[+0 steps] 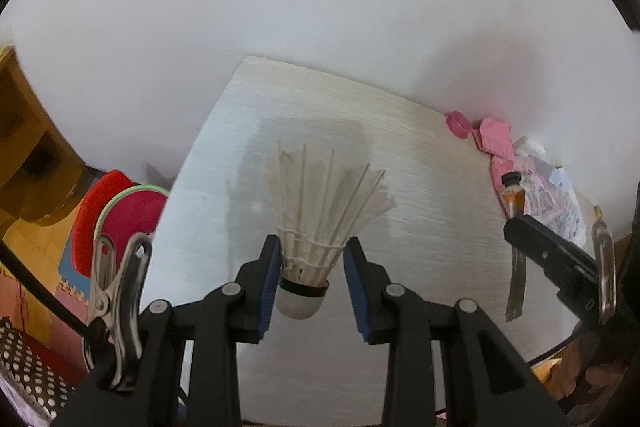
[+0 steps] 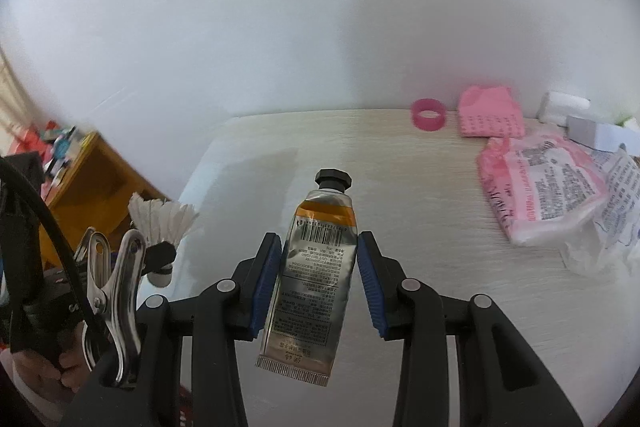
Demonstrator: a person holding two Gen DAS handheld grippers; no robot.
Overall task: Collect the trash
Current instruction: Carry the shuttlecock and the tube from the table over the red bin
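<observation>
Tabletop: pale wood grain, far edge against a plain white wall.

Along the far edge, toward the right corner:
- pink ring, lying on its side, open end toward the camera
- pink dotted pad, just right of the ring, not touching it
- white block, further right, close to the wall
- grey-white box, just in front of the block

Off the tabletop's left edge, lower down: wooden shelf unit; two red round paddles, one green-rimmed, overlapping; foam puzzle mat; dark polka-dot fabric, type unclear.
</observation>
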